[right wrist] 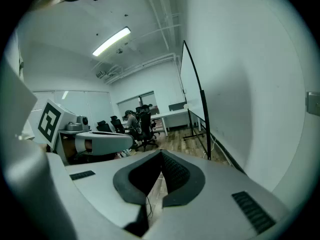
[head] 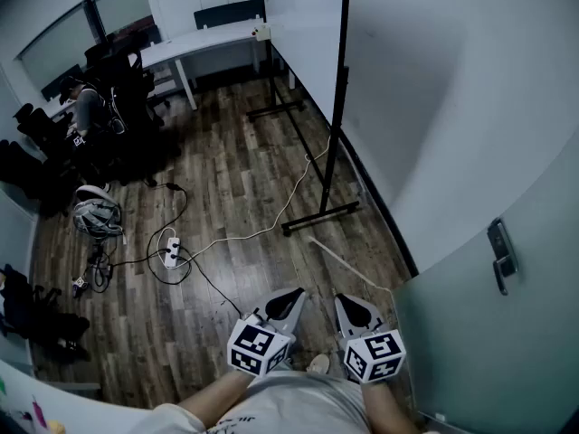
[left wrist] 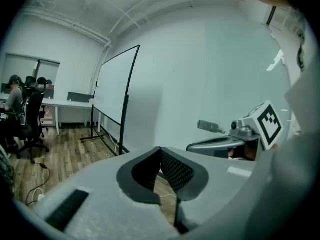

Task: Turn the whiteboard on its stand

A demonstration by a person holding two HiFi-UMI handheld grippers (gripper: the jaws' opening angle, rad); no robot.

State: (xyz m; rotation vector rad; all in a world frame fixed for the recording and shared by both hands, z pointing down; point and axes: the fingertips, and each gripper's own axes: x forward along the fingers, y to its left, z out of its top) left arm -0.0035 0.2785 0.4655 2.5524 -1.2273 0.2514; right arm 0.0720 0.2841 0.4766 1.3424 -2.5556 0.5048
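- Approach is the step we judge to be in hand: the whiteboard (head: 308, 25) stands far ahead and to the right, close along the right wall, well apart from both grippers.
- We see it nearly edge-on, its black near post (head: 342, 89) rising from a floor foot (head: 321, 217).
- The left gripper (head: 291, 301) sits near us at the bottom, its jaws clenched together with nothing between them.
- The right gripper (head: 357, 313), just beside it, is likewise clenched and empty; both point slightly downward over the wooden floor (head: 226, 152).
- A pale cable (head: 271, 226) trails across the boards from a power strip (head: 171, 248) toward the stand's near foot, and we would mind it underfoot.
- A frosted door with a handle (head: 500, 256) stands close on our right.
- Next, we think, we must walk up to the near post, part at least one pair of jaws, and clamp them on the board's frame.
- Only then can we swing the panel, and the gap to the wall looks tight for that.
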